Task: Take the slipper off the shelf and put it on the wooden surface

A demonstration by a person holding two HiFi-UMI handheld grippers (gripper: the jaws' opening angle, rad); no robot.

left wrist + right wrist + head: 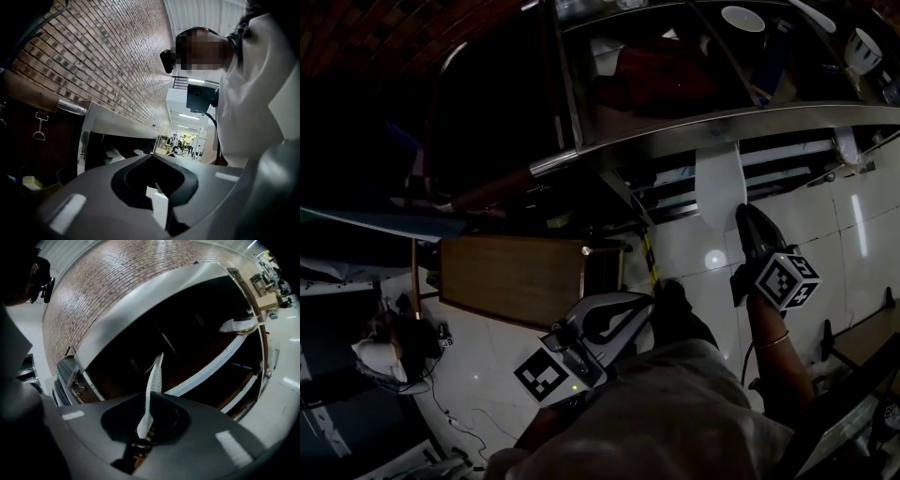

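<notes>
A white slipper hangs in front of the metal shelf, below its front rail. My right gripper is shut on its lower end. In the right gripper view the slipper shows edge-on, rising from between the jaws of the right gripper. The wooden surface lies to the lower left, on the far side of my left gripper. That gripper's jaws meet at the tips with nothing between them. In the left gripper view the left gripper points at the shelf's steel edge.
A second white slipper lies on a shelf board at the right. Other white things sit on the upper shelf. A brick wall rises behind the shelf. White floor tiles lie below, and cables trail at the lower left.
</notes>
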